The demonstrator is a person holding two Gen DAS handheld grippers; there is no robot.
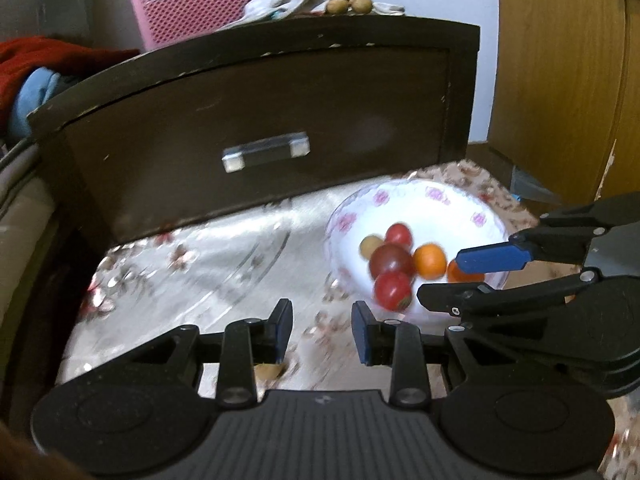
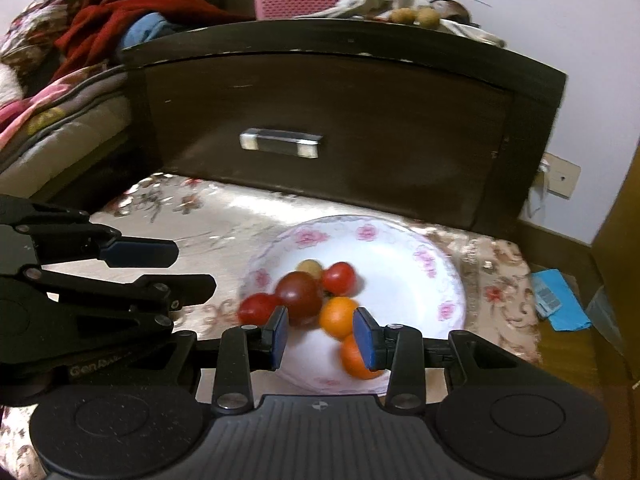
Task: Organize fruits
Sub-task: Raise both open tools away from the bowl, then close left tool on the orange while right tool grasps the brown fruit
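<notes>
A white flowered plate (image 1: 440, 204) (image 2: 404, 252) sits on a patterned cloth and holds several small fruits: red tomatoes (image 1: 393, 290) (image 2: 339, 278), a dark red one (image 1: 390, 261) (image 2: 299, 294), two orange ones (image 1: 429, 260) (image 2: 339, 317) and a pale one (image 1: 371, 245). My left gripper (image 1: 322, 330) is open and empty over the cloth, left of the plate. My right gripper (image 2: 321, 334) is open and empty, hovering over the plate's near edge above the orange fruits; it also shows in the left wrist view (image 1: 476, 280).
A dark wooden drawer unit (image 1: 256, 120) (image 2: 340, 120) with a metal handle stands just behind the plate. On top are a pink basket (image 1: 192, 4), cloths and two brown nuts (image 1: 348, 4). Bedding lies at the left (image 2: 60, 80). A wooden cabinet (image 1: 560, 80) stands at the right.
</notes>
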